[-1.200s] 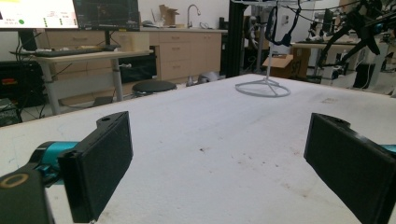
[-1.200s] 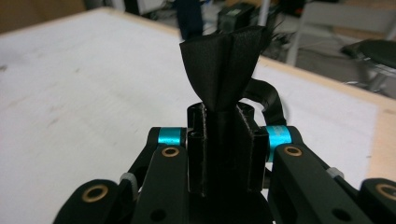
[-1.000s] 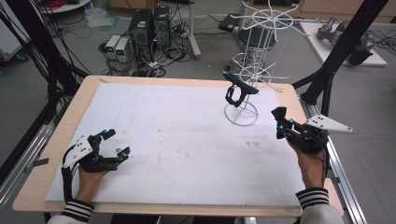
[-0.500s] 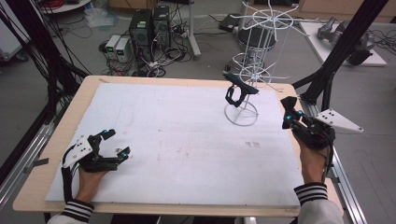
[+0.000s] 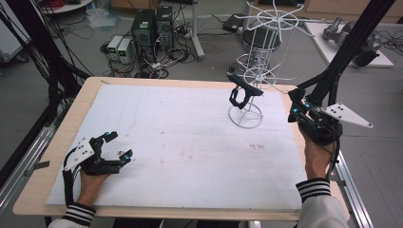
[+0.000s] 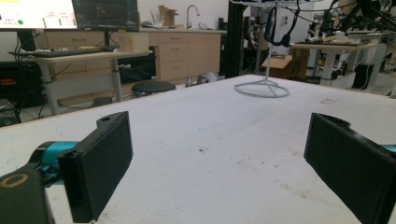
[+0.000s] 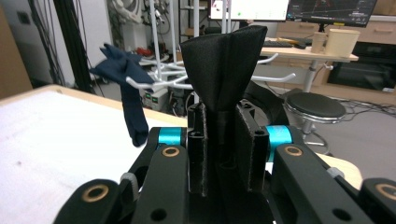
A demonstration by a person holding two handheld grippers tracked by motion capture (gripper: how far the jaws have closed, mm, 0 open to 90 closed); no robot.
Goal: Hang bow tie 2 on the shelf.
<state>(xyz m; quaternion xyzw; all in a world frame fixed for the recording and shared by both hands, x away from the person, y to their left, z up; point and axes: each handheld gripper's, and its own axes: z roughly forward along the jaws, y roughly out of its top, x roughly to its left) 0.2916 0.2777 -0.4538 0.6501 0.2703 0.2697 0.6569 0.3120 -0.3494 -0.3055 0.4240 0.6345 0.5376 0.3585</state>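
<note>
Black folded cloth [image 7: 223, 60] is held upright between the closed fingers of the right gripper [image 5: 298, 105], above the counter's [image 5: 190, 137] right edge. At far left, the left gripper [image 5: 113, 148] is rested on the counter, fingers wide apart, nothing held. A dark sock [image 5: 243, 93] is seen draped on the white wire rack [image 5: 248, 97], between the two grippers.

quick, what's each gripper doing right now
left gripper: open, empty, resting on the white table.
right gripper: shut on a folded black cloth.
</note>
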